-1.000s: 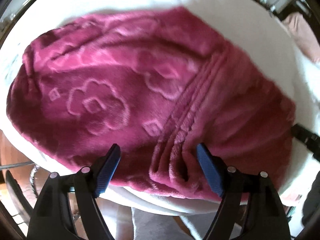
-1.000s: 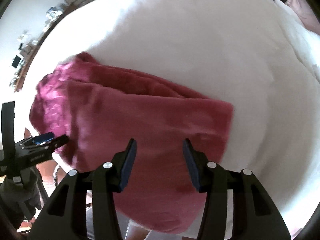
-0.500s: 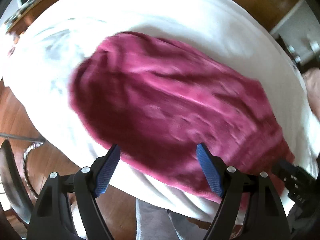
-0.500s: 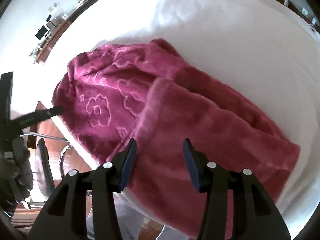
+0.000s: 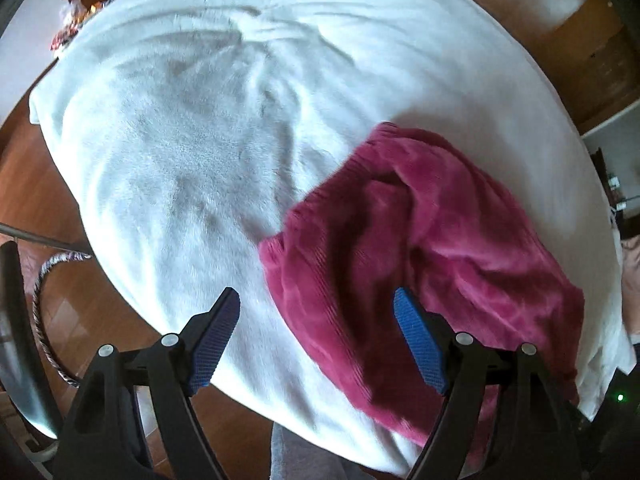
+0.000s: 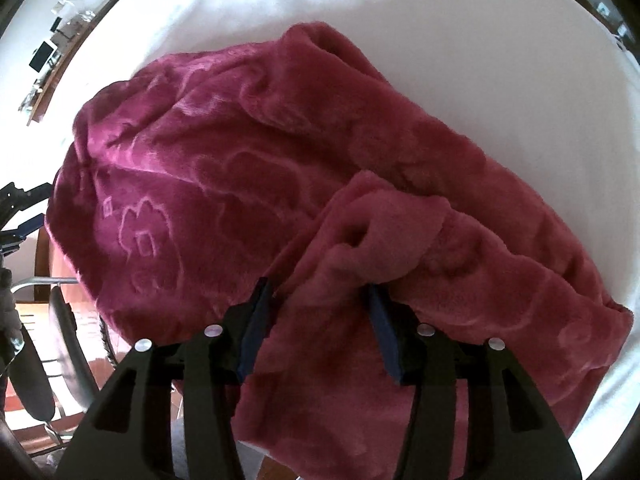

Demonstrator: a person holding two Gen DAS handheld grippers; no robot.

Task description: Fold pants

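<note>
A white fleece blanket (image 5: 208, 148) covers the surface, rumpled into shallow creases toward 12 o'clock in the left wrist view. The magenta plush pants (image 5: 432, 256), embossed with a cloud-like pattern, lie bunched on it, from the centre toward 4 o'clock in that view and across most of the frame in the right wrist view (image 6: 208, 168).

The left gripper (image 5: 316, 336) hangs over the near edge of the blanket with its blue-padded fingers (image 5: 214, 338) spread wide apart; the left one is over bare white fleece, the right one over the near edge of the pants, and nothing is clamped between them.

The right gripper (image 6: 320, 324) has its fingers (image 6: 254, 328) apart, with a raised fold of the pants bulging between them; whether the pads press the cloth cannot be told.

Around the surface, a wooden floor (image 5: 568, 28) shows at 1 to 2 o'clock and again at 8 o'clock in the left wrist view, where a braided hoop (image 5: 44, 312) and part of a dark chair (image 5: 16, 344) stand. A cluttered shelf (image 6: 52, 56) sits against a white wall at 10 o'clock in the right wrist view, and the left gripper (image 6: 22, 216) appears at 9 o'clock there.
</note>
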